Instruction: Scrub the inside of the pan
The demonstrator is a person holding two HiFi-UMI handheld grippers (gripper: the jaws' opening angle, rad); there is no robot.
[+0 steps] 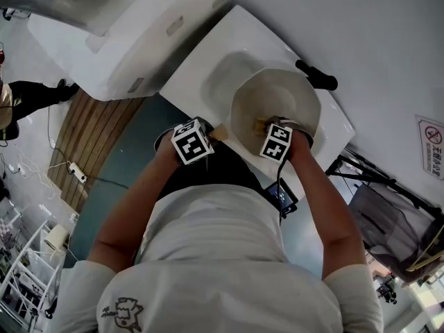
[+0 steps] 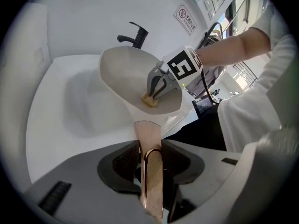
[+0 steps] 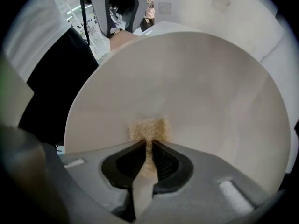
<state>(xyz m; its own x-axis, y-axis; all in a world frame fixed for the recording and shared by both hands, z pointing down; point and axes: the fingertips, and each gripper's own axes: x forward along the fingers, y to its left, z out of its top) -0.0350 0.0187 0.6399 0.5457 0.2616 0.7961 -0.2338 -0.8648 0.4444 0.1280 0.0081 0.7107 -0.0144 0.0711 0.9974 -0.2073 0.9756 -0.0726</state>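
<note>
1. Where the person stands at the white sink (image 1: 198, 75), the pan (image 1: 253, 99) hangs tilted above the basin, its pale cream inside turned toward the person.
2. Left gripper (image 2: 150, 147): jaws clamped on the pan's copper-coloured handle (image 2: 146, 133), which runs between the pads and up to the pan's rim. Head view puts this gripper at the pan's near left edge.
3. Right gripper (image 3: 148, 146): jaws closed on a tan sponge (image 3: 148, 129). It points down into the pan. The sponge's free end lies flat against the inner surface, low in the bowl near the rim closest to the person.
4. The left gripper view shows the same contact from the side: sponge (image 2: 149, 100) touching the pan wall, right gripper directly above it.
5. A black faucet (image 2: 133, 33) stands behind the pan at the sink's far edge.
6. A prohibition sign (image 2: 186, 18) hangs on the wall beyond; its print is too small to read.
</note>
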